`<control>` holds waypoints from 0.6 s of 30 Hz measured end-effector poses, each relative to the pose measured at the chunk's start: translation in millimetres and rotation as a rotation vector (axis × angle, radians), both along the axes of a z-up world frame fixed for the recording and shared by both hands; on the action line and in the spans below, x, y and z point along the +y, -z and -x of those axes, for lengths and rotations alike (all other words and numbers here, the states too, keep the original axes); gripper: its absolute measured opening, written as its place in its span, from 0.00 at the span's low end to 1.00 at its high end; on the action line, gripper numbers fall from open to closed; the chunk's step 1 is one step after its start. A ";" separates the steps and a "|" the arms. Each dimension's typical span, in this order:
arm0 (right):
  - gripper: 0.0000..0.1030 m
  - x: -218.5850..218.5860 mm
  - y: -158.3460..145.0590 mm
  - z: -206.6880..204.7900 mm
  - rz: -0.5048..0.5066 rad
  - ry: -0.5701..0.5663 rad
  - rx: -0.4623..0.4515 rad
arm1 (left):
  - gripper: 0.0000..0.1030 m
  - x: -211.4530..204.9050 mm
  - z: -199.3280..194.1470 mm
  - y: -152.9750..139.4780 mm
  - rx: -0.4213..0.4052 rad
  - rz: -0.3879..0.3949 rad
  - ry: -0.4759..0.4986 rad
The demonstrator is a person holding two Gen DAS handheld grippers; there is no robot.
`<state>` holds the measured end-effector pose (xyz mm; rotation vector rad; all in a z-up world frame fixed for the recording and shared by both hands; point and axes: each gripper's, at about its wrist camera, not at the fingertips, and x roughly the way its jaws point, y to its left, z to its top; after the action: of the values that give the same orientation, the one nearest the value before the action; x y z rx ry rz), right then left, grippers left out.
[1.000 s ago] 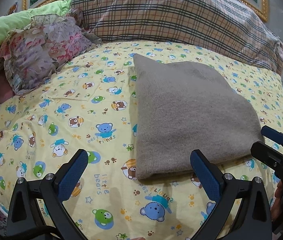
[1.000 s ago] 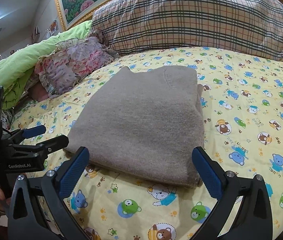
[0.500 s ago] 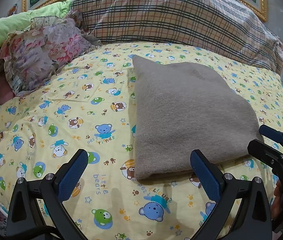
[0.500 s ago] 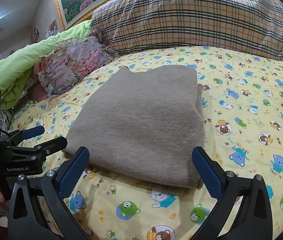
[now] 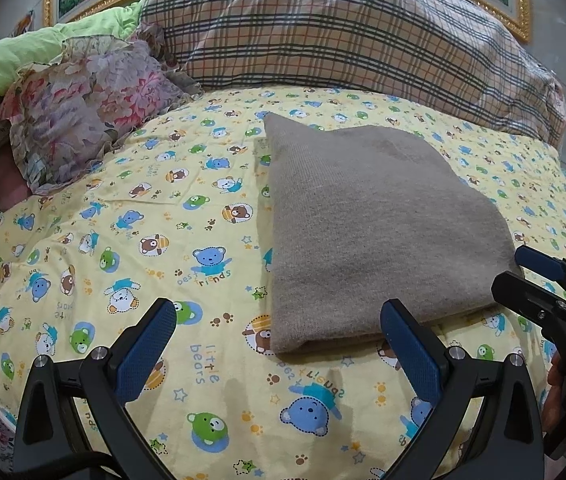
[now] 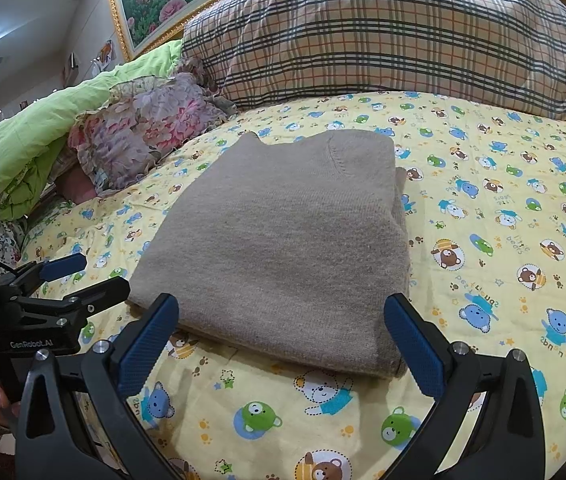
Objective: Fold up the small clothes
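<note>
Two grippers, both spread wide & holding nothing. My left gripper (image 5: 279,338) hovers over the bear-print sheet (image 5: 131,216), folded tan sweater (image 5: 367,224) lying flat just ahead toward its right finger. Left cam catches my right gripper (image 5: 523,272) at the sweater's near right corner. Right cam shows what left can't: stacked layers along the sweater's (image 6: 283,236) right edge, plus my left gripper (image 6: 91,276) beside its left corner. Plaid pillow (image 6: 403,36) behind.
</note>
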<state>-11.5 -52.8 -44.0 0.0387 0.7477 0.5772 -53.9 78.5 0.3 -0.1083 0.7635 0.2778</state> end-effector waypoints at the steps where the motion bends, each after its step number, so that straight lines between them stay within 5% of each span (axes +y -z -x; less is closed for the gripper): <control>1: 0.99 0.0 -0.1 0.1 0.001 0.000 0.000 | 0.99 -0.6 0.7 -0.5 -0.002 -0.001 -0.001; 18: 0.99 0.7 -2.6 1.7 -0.003 0.003 -0.001 | 0.99 -4.9 2.2 -3.9 -0.005 -0.007 0.013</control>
<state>-13.3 -52.1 -41.4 0.0426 0.7458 0.5753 -56.1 73.6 4.3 -0.0976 0.7578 0.2676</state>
